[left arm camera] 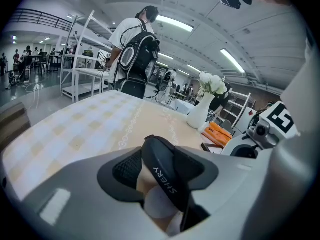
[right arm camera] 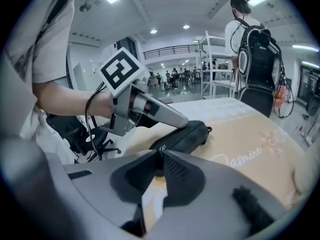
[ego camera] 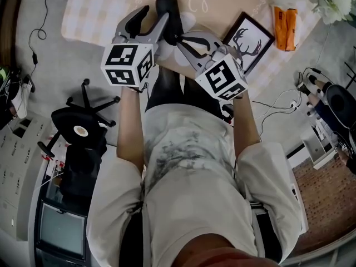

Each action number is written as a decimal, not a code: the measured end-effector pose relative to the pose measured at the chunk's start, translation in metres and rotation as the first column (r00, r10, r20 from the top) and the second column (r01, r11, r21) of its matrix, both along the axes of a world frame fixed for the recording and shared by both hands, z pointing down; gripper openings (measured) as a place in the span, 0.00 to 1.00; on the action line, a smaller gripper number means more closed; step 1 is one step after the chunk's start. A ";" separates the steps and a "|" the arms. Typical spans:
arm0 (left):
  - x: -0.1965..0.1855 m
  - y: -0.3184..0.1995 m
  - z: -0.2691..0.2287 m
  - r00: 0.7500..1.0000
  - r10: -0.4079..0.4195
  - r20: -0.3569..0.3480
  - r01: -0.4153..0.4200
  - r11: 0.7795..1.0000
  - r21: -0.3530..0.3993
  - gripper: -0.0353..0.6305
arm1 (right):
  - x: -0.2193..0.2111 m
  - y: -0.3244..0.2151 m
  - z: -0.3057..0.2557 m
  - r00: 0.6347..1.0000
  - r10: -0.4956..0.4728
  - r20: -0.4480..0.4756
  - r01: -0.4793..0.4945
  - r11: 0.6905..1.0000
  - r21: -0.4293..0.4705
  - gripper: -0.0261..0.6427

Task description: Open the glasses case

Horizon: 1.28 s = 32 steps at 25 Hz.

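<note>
The black zip-up glasses case [ego camera: 168,10] lies on the beige tablecloth [ego camera: 233,4], near the table's front edge. My left gripper [ego camera: 151,18] is shut on the case's near end. In the left gripper view the case [left arm camera: 165,171] fills the gap between the dark pads [left arm camera: 125,171]. My right gripper [ego camera: 179,38] meets the case from the right. In the right gripper view its jaws [right arm camera: 161,156] stand nearly together, pinched on the small metal zipper pull [right arm camera: 162,148], with the case [right arm camera: 190,133] and the left gripper's finger [right arm camera: 165,115] beyond. The case is closed.
A framed deer picture [ego camera: 248,40], an orange packet [ego camera: 285,28] and a white vase of flowers [left arm camera: 200,115] sit on the table's right part. A black office chair [ego camera: 83,129] stands on the floor at the left. A person with a backpack [left arm camera: 135,54] stands beyond the table near white shelving [left arm camera: 82,59].
</note>
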<state>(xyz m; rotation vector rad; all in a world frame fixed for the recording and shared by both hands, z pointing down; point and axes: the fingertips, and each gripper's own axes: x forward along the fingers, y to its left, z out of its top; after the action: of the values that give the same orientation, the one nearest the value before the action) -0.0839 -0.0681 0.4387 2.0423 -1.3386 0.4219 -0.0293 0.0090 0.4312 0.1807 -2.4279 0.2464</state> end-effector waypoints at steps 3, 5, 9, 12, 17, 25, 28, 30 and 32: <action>0.000 -0.001 -0.001 1.000 0.005 0.003 -0.005 1.000 0.002 0.37 | 0.000 0.000 0.000 0.999 -0.002 -0.034 0.004 0.999 0.040 0.10; 0.000 -0.001 0.000 1.000 0.006 0.005 -0.006 1.000 0.002 0.37 | 0.000 -0.001 -0.001 0.999 0.001 -0.043 0.001 0.999 0.047 0.09; 0.001 -0.003 -0.002 1.000 0.014 0.015 -0.014 1.000 0.014 0.36 | -0.001 -0.002 -0.002 0.999 0.029 -0.023 -0.028 0.999 0.016 0.09; 0.003 -0.002 -0.009 0.999 0.031 0.014 -0.031 0.999 0.044 0.36 | -0.002 -0.003 -0.004 0.999 0.051 0.001 -0.051 0.999 -0.016 0.08; -0.001 0.010 -0.022 0.997 0.056 0.051 -0.061 0.994 0.086 0.37 | -0.005 -0.005 -0.007 0.992 0.116 0.052 -0.111 0.989 -0.095 0.07; -0.012 0.032 -0.005 0.997 0.025 0.073 -0.028 0.999 0.035 0.37 | -0.004 -0.009 -0.007 0.970 0.216 0.108 -0.191 0.959 -0.208 0.06; -0.012 0.026 0.001 0.996 0.015 0.082 -0.018 0.999 0.028 0.37 | -0.003 -0.004 -0.008 0.958 0.251 0.135 -0.210 0.942 -0.261 0.06; -0.008 0.021 0.003 0.996 0.028 0.083 -0.031 0.999 0.030 0.37 | -0.003 -0.001 -0.008 0.949 0.278 0.150 -0.226 0.929 -0.294 0.06; -0.004 0.019 0.004 0.995 0.046 0.085 -0.049 0.998 0.031 0.37 | -0.003 0.001 -0.007 0.941 0.300 0.160 -0.239 0.919 -0.314 0.06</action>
<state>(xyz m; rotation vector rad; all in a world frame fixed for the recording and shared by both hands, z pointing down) -0.0877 -0.0496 0.4422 2.1074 -1.3573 0.5153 -0.0327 0.0104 0.4239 0.3765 -2.5282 0.7786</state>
